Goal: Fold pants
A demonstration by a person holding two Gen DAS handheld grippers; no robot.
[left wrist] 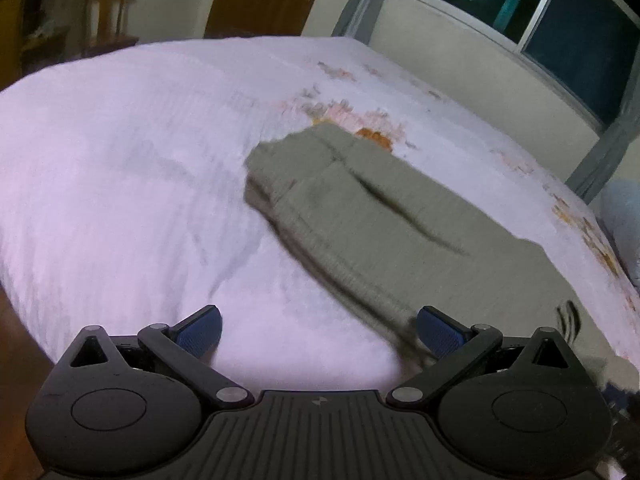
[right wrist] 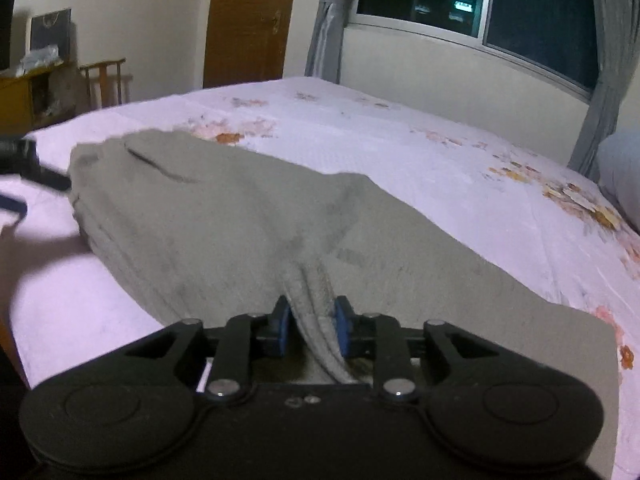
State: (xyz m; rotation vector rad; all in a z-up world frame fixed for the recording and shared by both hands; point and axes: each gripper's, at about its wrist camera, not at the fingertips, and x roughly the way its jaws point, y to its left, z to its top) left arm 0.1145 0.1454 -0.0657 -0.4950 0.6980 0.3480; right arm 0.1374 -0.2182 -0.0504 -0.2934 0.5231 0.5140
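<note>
A bedroom at night, seen from two cameras mounted on hand-held tools. A pair of grey-green pants (right wrist: 224, 216) is lying across a wide bed (left wrist: 120, 152) that is wearing a pale pink, waffle-textured cover printed with faded orange and pink flowers. The pants are lying flat in a long band near the front edge of the bed, with soft wrinkles running along the cloth.

In the right wrist view, the right claw (right wrist: 312, 326) is sitting low at the near edge of the pants. Its blue pads (right wrist: 343, 326) are standing close together with a bunched ridge of the grey-green fabric pinched between them, and the cloth is rising from the pinch and spreading out over the bed. The left claw (right wrist: 28, 176) is showing here as a dark blurred shape at the far left, beside the other end of the pants.

In the left wrist view, the left claw (left wrist: 318, 332) is hovering over the bed with its blue fingers (left wrist: 200, 330) spread wide apart and gripping nothing. One finger is lying over bare pink cover; the other is overlapping the near edge of the pants, and it is unclear whether it is touching them.

Behind the bed, a brown wooden door (right wrist: 250, 20), a dark window (right wrist: 480, 4) with grey curtains (right wrist: 324, 32) and a wooden chair (right wrist: 106, 80) are standing along a cream wall.
</note>
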